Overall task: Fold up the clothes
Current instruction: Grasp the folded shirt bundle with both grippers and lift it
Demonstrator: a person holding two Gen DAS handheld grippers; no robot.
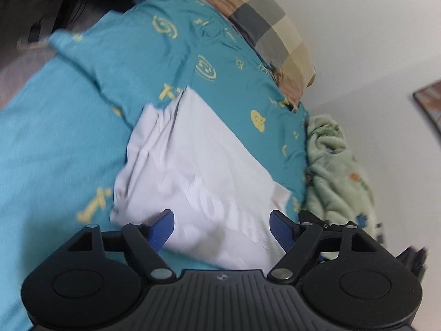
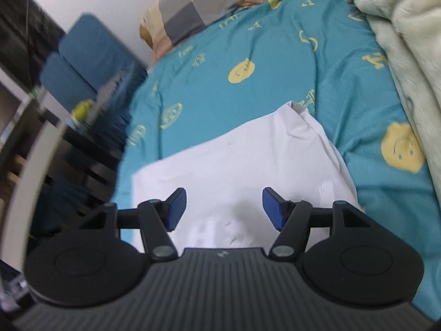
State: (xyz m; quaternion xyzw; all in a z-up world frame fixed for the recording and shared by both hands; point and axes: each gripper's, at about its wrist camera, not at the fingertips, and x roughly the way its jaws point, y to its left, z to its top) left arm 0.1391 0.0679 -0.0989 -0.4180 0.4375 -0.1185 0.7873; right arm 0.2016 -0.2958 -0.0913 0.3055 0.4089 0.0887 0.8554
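On the teal bedsheet printed with yellow smileys [image 2: 248, 102] lies the white folded cloth garment [image 2: 234, 165], flat and roughly rectangular, likely mid-fold. Both the left gripper [image 1: 222, 227] and right gripper [image 2: 223, 208] hover over its near edge, jaws apart and empty, seemingly poised to take corners for another fold.

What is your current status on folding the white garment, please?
Left gripper and right gripper both open, holding nothing. White garment lies partly folded on the teal bedsheet. Green blanket beside it, not touching.
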